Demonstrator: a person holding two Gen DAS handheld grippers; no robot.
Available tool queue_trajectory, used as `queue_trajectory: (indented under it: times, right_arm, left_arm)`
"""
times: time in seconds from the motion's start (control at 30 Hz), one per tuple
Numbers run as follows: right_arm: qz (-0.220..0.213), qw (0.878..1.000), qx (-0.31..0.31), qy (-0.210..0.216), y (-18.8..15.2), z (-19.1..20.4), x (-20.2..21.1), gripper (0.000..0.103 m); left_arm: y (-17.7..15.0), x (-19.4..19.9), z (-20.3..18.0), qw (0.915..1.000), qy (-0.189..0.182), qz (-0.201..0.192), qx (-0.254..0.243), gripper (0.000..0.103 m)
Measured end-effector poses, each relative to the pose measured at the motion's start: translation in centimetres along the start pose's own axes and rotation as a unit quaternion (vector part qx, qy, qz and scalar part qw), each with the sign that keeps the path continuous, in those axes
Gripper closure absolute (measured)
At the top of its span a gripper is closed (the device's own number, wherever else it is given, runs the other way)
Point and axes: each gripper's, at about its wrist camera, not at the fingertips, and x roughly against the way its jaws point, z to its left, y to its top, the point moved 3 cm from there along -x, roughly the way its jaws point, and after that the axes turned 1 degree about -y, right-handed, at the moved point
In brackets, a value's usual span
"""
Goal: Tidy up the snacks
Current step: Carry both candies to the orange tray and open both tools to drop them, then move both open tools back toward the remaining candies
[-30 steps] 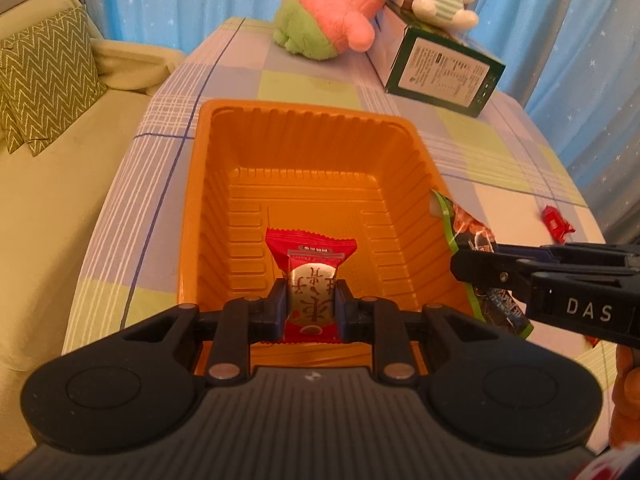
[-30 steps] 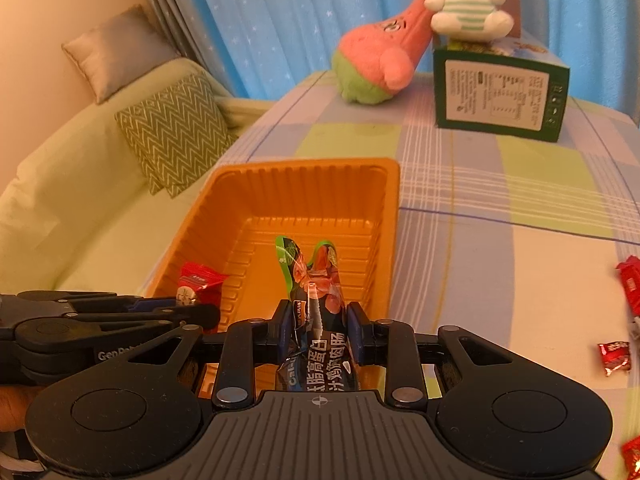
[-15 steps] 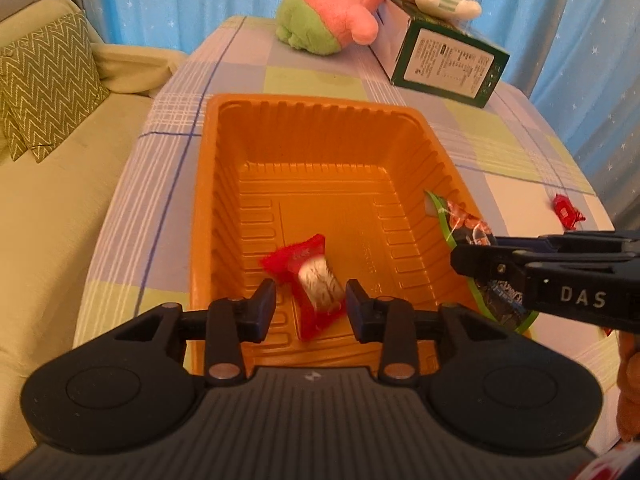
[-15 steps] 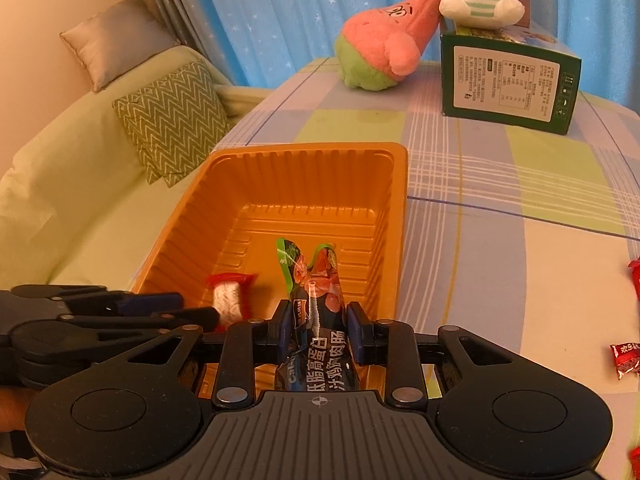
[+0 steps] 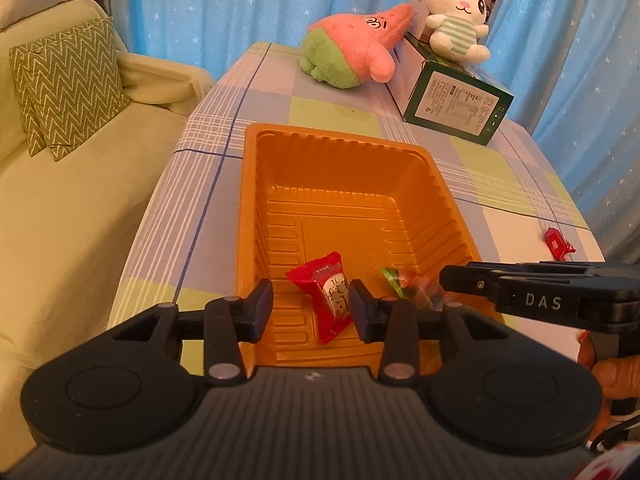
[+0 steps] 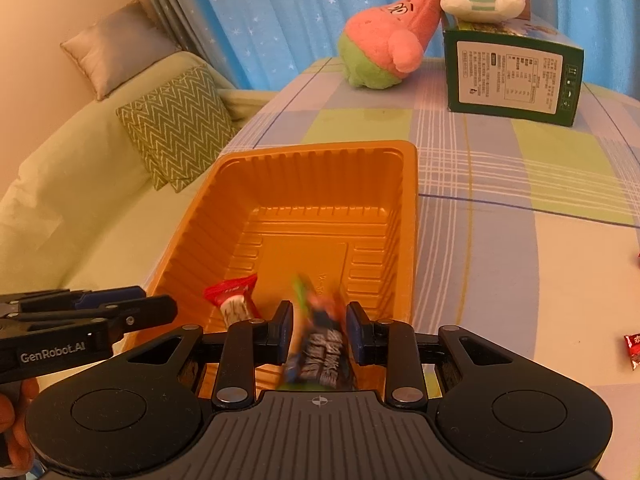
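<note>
Dropped since a second ago, the light, crinkly red candy [image 5: 327, 295] is lying in the orange tray [image 5: 416, 184] between the spread left gripper [image 5: 312, 308], while the right gripper [image 6: 319, 330], jaws now apart, is letting the blurred, slippery green snack packet [image 6: 320, 344] slide, best pinched mid-wrapper.

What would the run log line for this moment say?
left tongs: open, red candy lying in orange tray | right tongs: open, blurred green snack pack between fingers, over tray

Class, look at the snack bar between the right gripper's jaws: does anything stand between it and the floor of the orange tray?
Nothing visible does. The snack bar is blurred between open jaws of the right gripper, over the orange tray; the red candy lies beside it.
</note>
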Motion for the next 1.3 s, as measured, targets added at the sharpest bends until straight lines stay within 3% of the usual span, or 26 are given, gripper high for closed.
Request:
queue_trajectory:
  times: [0.27, 0.6, 0.8, 1.1, 1.3]
  right_arm:
    - [-0.029, 1.0, -0.008, -0.008, -0.2, -0.6, 3.5, 0.071]
    - [-0.072, 0.995, -0.034, -0.057, -3.1, -3.1, 11.6, 0.067]
    - [-0.096, 0.99, -0.055, -0.087, -6.0, -5.1, 16.6, 0.056]
    - [-0.114, 0.98, -0.081, -0.14, -11.3, -9.1, 22.7, 0.051]
    - [-0.123, 0.969, -0.108, -0.187, -14.5, -12.6, 26.2, 0.048]
  left_arm:
    - [-1.1, 2.5, -0.8, 0.9999, -0.004, -0.015, 0.003, 0.061]
    - [-2.5, 6.6, -5.0, 0.999, -0.029, -0.035, -0.003, 0.054]
    - [-3.7, 8.4, -9.0, 0.9977, -0.051, -0.041, -0.02, 0.043]
    - [-6.2, 9.3, -15.1, 0.9941, -0.085, -0.04, -0.054, 0.028]
    - [-7.9, 8.6, -19.0, 0.9907, -0.108, -0.029, -0.078, 0.027]
